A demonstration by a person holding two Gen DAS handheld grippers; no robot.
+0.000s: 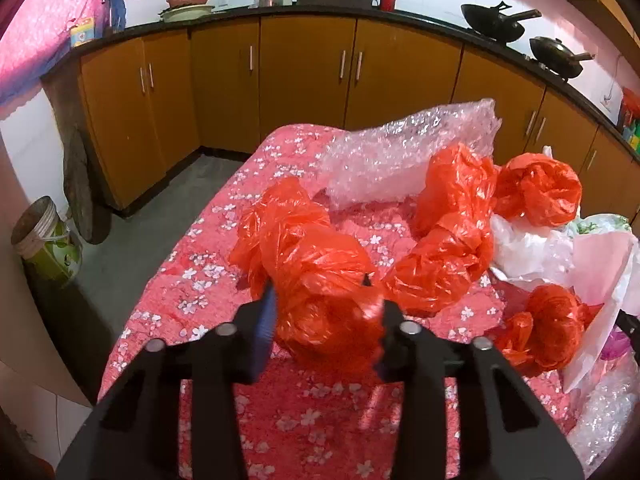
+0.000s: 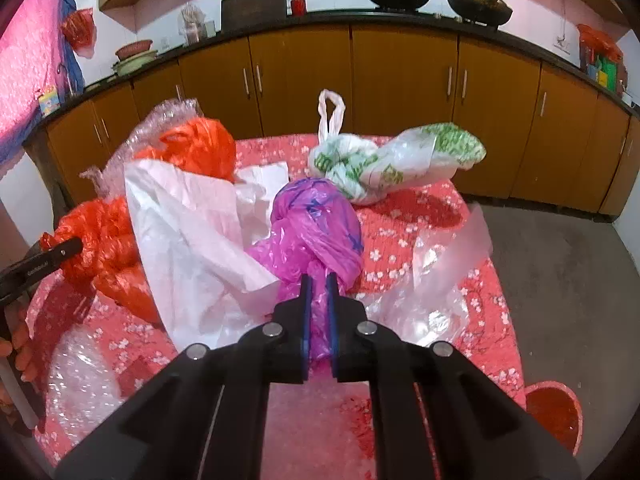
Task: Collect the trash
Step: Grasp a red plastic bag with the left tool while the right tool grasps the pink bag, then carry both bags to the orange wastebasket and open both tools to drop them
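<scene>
On the left side, my left gripper (image 1: 326,312) has its jaws closed around a crumpled red bag (image 1: 320,280); I squeeze it in the middle so the loose plastic does not slip out. The bag looks thin, shiny and full of wrinkles, and it lies on the flowered cloth (image 1: 208,280) directly in front of the jaws. More red bags (image 1: 448,240) lie beyond it, to the right. On the right side, my right gripper (image 2: 319,300) is shut on a pink bag (image 2: 316,224), pinching its twisted lower end. I judge this narrow part gives the firmest hold. The bag is knotted and has blue marks.
</scene>
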